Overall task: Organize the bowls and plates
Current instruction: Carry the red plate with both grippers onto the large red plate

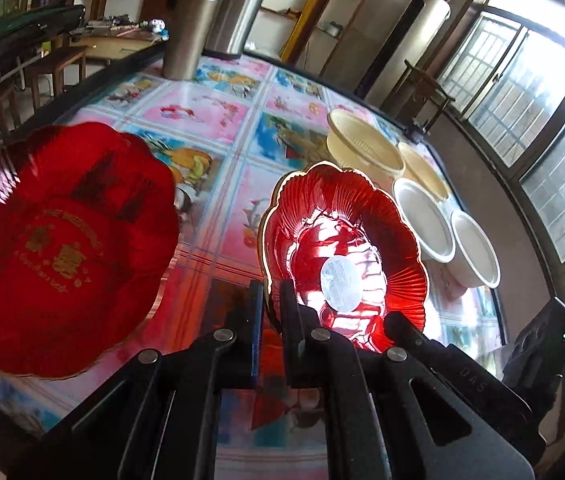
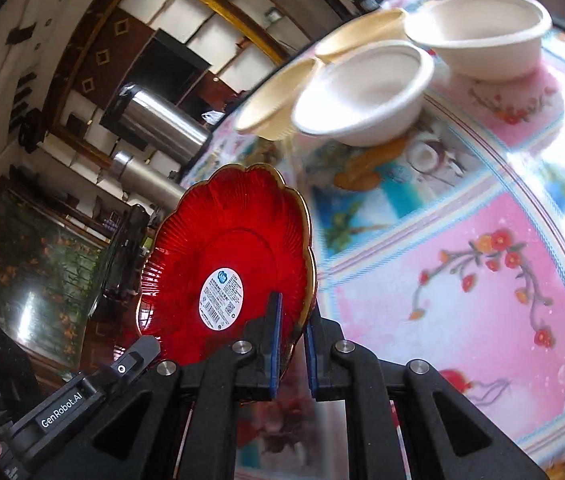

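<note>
Red translucent plastic, ribbed and scalloped with a gold edge, makes up the plate (image 1: 342,248) at the centre of both views; a white oval barcode sticker (image 1: 342,284) sits at its middle. The plate is tilted and lifted off the counter (image 1: 218,112), pinched at opposite parts of its rim. The left hand-held gripper (image 1: 271,300) has its two fingers drawn nearly together with the gold rim between them. In the right wrist view the right hand-held gripper (image 2: 293,316) likewise has its blue-padded fingers closed narrowly on the same plate (image 2: 234,264), whose sticker (image 2: 221,298) faces that camera.

To the left in the left wrist view a second red scalloped plate (image 1: 62,248) with gold lettering lies on the counter, apart from the held one. Beyond the held plate stand four disposable bowls in a close cluster: two cream ones (image 1: 362,148) (image 1: 422,172) farther off and two white ones (image 1: 422,220) (image 1: 474,252) nearer.

The counter carries a glossy cloth of pink and blue picture squares. At its far edge stand two stainless steel flasks (image 1: 192,28) (image 1: 242,4). Barred windows (image 1: 522,92) fill the right side of the room.
</note>
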